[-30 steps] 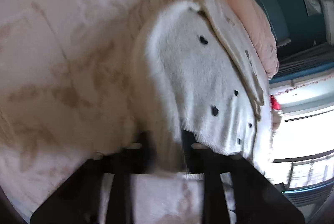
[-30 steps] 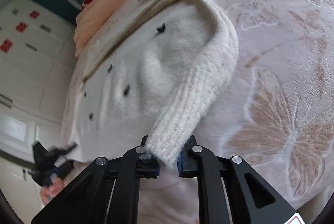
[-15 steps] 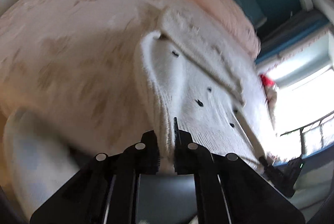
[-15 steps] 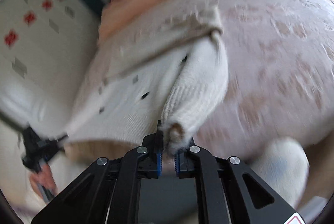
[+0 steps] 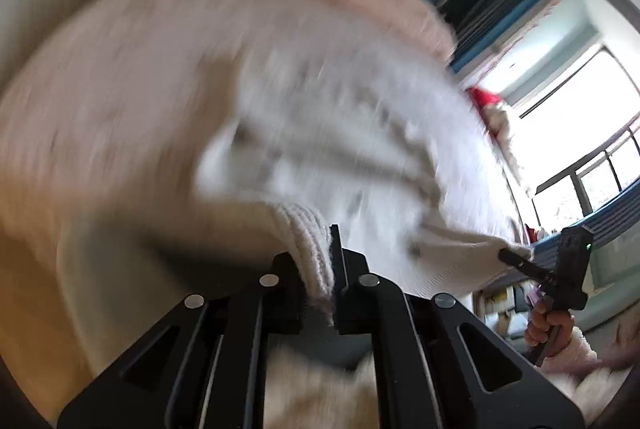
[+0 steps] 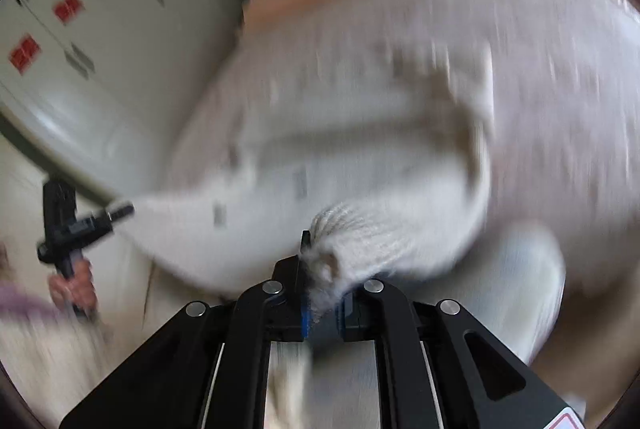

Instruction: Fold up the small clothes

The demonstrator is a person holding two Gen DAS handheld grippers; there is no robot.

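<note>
Bed (image 5: 120, 77) in pale floral cover behind, bright window (image 5: 568, 133) off to one side, everything blurry — my left gripper (image 5: 318, 281) clenched on the white sweater (image 5: 340, 149) ribbed edge, right gripper (image 6: 322, 303) pinching its cuff (image 6: 360, 241), sweater stretched between them above the bed.

The fuzzy cream ribbed-knit cardigan (image 5: 312, 249) looks soft and woolly; the matt black plastic left gripper (image 5: 320, 293) carries shiny metal rivets.

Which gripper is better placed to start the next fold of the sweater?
Neither clearly. The left gripper and right gripper each clamp a ribbed edge of the sweater; they should probably move together.
</note>
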